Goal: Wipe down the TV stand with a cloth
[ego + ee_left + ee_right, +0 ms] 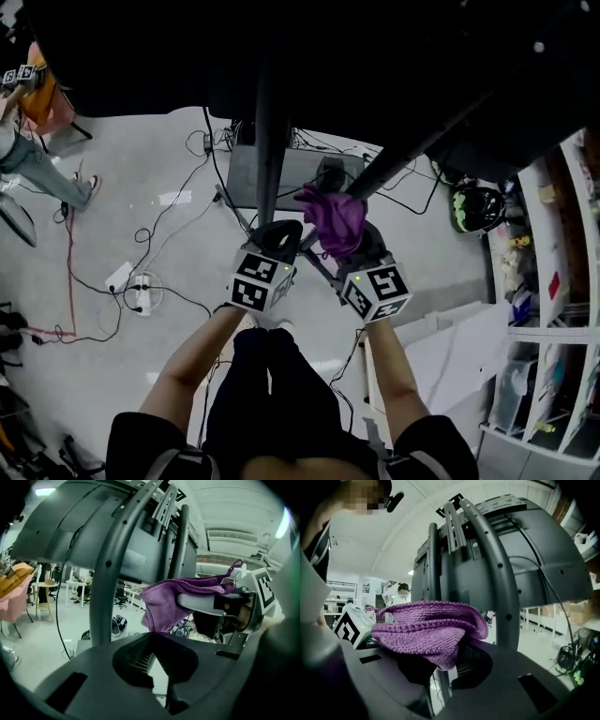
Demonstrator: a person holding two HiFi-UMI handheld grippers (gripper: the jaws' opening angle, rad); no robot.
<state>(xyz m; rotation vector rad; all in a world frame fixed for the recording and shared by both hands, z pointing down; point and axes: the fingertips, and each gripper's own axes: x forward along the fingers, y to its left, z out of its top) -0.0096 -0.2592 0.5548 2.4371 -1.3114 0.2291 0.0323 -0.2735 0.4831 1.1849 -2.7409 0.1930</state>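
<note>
Right gripper view shows the purple cloth (426, 630) bunched in thick folds over the right gripper (443, 662), whose jaws are clenched on it, with the loose part draped across the top and hanging down in front. Just beyond it rise the dark uprights of the TV stand (506, 588), carrying the screen (534, 550) above. From the head view, the cloth (333, 217) sits close to the near side of the slanted upright (412, 150), above the stand's grey base plate (246, 183) on the floor; whether the cloth is touching the metal I cannot tell. The left gripper (277, 236) is just to the left, at the straight upright (272, 131), and in its own view its jaws (152, 641) look drawn together with nothing between them. The step in hand appears to be wiping the uprights. To do it well, the wad should probably be pressed so that a broad fold, not the jaw tips, meets the tube, then drawn along the tube's length in one even stroke and turned to reach the far side. The uprights have small holes (500, 566) where the knit could catch, so a steady, moderate pressure seems wiser than scrubbing. The right grip must be firm, since only a pinch holds the cloth. The left gripper could brace the stand against rocking. Cables (141, 281) lie on the floor to the left, well away from the cloth.
</note>
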